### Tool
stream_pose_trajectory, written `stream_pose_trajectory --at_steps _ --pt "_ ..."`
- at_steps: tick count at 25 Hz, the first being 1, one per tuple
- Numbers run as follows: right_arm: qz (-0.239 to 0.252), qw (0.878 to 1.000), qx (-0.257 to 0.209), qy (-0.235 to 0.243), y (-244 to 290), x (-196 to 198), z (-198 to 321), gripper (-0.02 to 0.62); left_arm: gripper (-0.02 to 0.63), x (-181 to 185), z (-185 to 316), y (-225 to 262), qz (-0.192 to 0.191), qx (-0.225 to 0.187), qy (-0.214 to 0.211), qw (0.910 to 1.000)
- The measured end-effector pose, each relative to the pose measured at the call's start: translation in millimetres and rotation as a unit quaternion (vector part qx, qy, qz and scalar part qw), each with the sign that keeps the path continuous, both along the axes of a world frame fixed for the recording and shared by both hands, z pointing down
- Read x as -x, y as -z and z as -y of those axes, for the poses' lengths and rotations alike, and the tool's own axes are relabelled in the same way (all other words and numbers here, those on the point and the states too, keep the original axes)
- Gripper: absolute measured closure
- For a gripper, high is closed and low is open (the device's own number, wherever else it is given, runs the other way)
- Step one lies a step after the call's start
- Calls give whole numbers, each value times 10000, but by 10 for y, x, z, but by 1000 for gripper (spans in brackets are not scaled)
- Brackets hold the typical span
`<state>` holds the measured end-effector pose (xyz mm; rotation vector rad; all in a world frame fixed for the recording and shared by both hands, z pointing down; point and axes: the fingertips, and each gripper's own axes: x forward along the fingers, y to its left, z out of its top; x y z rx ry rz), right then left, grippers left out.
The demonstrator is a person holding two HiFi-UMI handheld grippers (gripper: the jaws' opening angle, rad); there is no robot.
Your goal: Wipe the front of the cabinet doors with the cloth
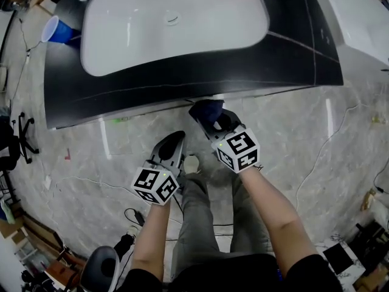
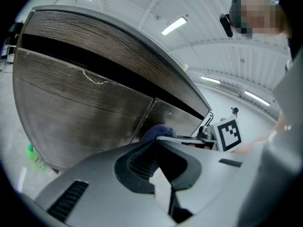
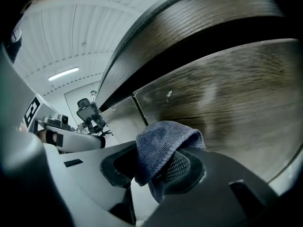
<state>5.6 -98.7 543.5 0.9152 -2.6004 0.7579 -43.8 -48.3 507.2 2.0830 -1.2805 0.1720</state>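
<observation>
Blue knitted cloth [image 3: 163, 143]: bunched, folded over, pinched between jaws of right gripper [image 3: 158, 168], close beside the seam where both doors meet. Dark wood-grain cabinet doors [image 3: 227, 93]: closed, upright.

Nubbly blue woven cloth [image 3: 161, 148] meets matt, dark wood-grain cabinet doors [image 3: 236, 93], beneath a glossy white basin [image 1: 134, 35], smooth black countertop [image 1: 292, 59] and polished marble-look floor [image 1: 316, 132].

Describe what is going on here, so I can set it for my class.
A person stands at a sink cabinet, a gripper in each hand. The right gripper has its jaws shut on a blue cloth, held up to the wood-grain cabinet doors. The left gripper hangs beside it, jaws together and empty. Whether the cloth touches the door is unclear.
</observation>
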Motion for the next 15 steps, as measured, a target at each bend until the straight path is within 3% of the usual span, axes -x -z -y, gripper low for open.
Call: stream_pose_trajectory --at_steps 8,15 --pt "-101 9999 -69 45 -24 -171 144 469 597 -203 120 -31 -35 -20 -50 10000" --pt "-138 9996 -83 -230 -49 -707 216 469 596 -664 228 -109 -78 48 -364 9993"
